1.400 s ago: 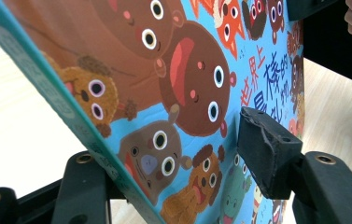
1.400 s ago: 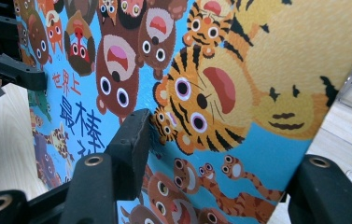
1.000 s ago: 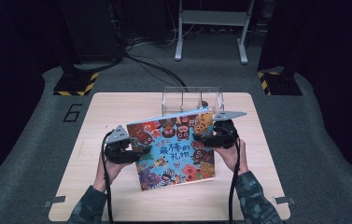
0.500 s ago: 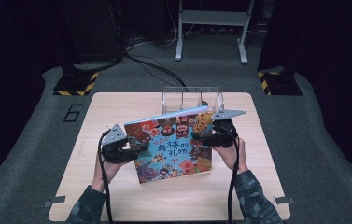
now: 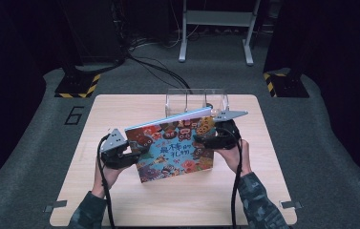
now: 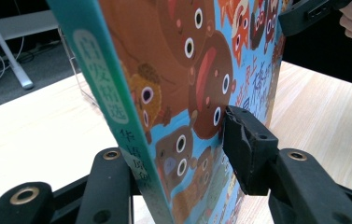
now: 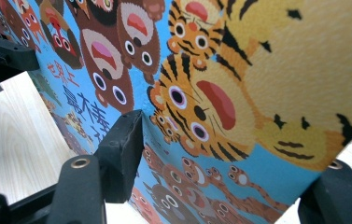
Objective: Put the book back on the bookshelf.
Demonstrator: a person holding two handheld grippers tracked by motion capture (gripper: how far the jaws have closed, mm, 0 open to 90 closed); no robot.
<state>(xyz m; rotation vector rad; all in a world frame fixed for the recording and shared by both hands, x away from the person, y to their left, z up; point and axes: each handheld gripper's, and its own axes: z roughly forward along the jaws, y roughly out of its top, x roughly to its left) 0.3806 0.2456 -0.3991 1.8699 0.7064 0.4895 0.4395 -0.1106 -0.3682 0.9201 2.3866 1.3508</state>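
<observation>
A picture book [image 5: 173,148] with cartoon animals on a blue cover stands tilted on its lower edge mid-table, cover toward me. My left gripper [image 5: 137,151] is shut on its left spine edge [image 6: 117,121], one pad [image 6: 243,144] pressed on the cover, and its jaws have just been closing. My right gripper [image 5: 201,142] is shut on the right edge, one pad [image 7: 124,140] on the tiger picture [image 7: 220,98] and the other jaw behind the book. Those jaws have just been opening, with the book still between them.
A clear plastic rack [image 5: 196,100] stands just behind the book at the far edge of the wooden table [image 5: 120,109]. Cables trail from both grippers toward me. Dark floor, stands and cables lie beyond the table.
The book now stands steeper, its near lower edge drawn in toward the far side. Both hands have stayed about where they were.
</observation>
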